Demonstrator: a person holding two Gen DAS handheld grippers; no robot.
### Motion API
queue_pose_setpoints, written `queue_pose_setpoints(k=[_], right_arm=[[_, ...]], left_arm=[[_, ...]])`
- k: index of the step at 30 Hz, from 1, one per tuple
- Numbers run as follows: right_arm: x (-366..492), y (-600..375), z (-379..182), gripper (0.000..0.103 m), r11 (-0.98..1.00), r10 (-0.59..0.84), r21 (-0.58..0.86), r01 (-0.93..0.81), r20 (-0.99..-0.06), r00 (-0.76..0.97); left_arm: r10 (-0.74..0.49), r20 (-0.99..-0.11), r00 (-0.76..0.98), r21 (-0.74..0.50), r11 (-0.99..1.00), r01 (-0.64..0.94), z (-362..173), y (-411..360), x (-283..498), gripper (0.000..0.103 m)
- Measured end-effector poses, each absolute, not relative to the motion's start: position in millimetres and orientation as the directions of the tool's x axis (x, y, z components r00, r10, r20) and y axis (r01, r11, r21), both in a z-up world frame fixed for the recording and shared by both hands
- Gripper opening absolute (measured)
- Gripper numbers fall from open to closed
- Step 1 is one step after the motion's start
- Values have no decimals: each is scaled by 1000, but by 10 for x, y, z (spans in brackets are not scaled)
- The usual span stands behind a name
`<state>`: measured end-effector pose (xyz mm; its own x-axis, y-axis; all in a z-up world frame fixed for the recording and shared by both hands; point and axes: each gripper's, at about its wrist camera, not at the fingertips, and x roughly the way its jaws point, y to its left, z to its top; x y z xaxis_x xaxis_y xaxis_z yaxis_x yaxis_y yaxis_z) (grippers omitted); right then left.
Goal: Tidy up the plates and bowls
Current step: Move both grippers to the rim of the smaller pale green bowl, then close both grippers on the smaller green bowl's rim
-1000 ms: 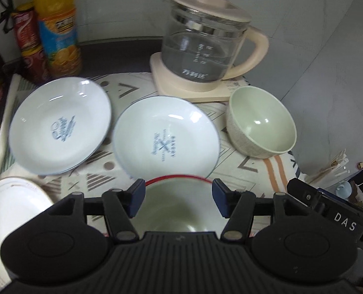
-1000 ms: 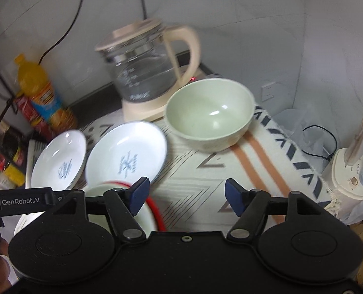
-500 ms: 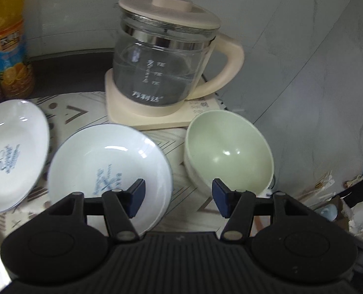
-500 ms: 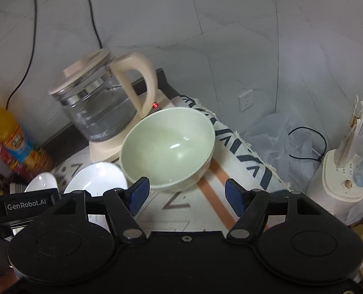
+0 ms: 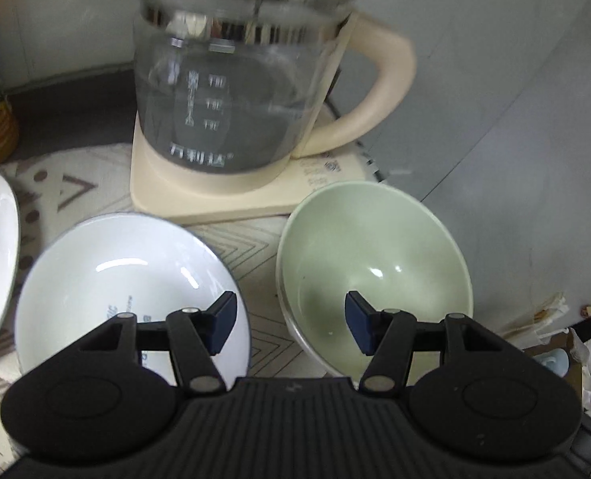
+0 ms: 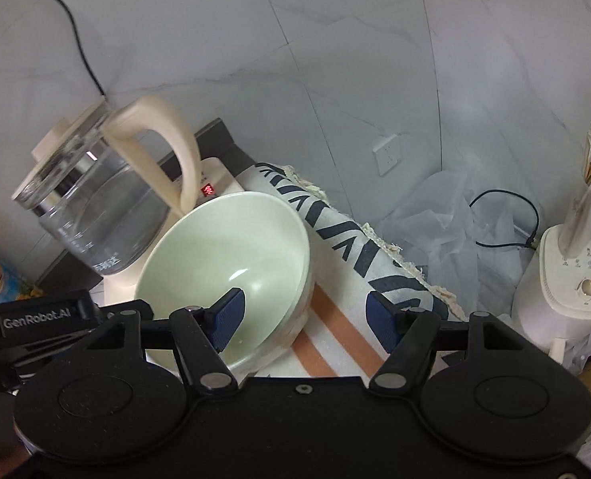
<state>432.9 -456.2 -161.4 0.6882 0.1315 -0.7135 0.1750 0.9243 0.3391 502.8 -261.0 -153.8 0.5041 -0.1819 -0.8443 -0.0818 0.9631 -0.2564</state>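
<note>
Pale green bowl (image 5: pixel 375 263) sits on a patterned cloth (image 6: pixel 335 331) over the tabletop, just in front of a glass kettle (image 5: pixel 231 92) and beside a white plate (image 5: pixel 127 299). The left tool (image 5: pixel 290 325) hangs wide apart above the gap between them; the right tool (image 6: pixel 305 319), also wide, straddles the bowl's near rim, holding nothing.
</note>
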Motion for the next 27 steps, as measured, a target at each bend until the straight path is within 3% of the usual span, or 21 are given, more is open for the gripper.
queue_pose_setpoints(k=[4,7,12,27], right_arm=[[4408,-4545,-1699,64,923,134,340,183,-726,674],[4468,-4532,-1761,59,919,142,346,188,-737,660],[4537,-4519,-1904,31,907,194,380,182,-759,621],[4387,-4444,-1570,26,925,177,350,146,-739,650]], left_arm=[[-201,-849,489,-285,953,-102,-1625,-2651,5082,51],[-210,-853,478,-292,951,-103,-1668,-2679,5114,35],[-194,-858,475,-281,953,-117,-1703,-2687,5122,16],[-205,-822,531,-309,944,-114,-1252,-2596,4810,14]])
